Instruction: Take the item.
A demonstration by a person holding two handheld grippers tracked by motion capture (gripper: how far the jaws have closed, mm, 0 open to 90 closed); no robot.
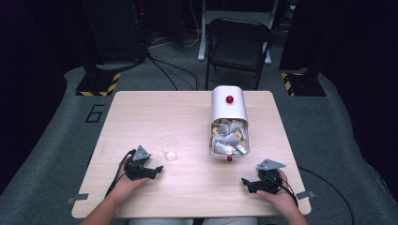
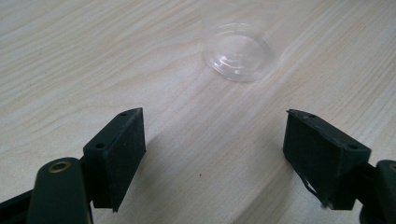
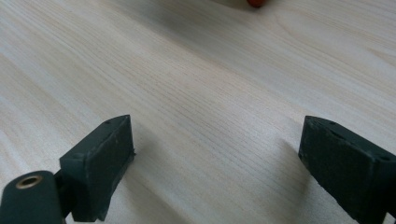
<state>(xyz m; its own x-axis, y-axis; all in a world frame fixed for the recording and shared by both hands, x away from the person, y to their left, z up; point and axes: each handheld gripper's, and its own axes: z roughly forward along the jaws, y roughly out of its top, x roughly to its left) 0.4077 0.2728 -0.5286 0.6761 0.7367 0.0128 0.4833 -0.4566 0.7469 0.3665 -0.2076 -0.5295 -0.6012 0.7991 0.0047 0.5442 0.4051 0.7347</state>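
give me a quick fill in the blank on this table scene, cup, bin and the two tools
1. The clear cup stands just ahead of the ____ tool.
2. The white bin lies on its side, and the packets in it show at its ____ end.
3. The jaws of the right tool are ____, with nothing between them.
4. The knob on the bin's side is ____ in colour.

Missing words: left; near (open); open; red

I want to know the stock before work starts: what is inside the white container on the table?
The white container holds many small grey and yellow packets, visible through its open front. The white cover hides whatever lies farther back, so the count cannot be told.
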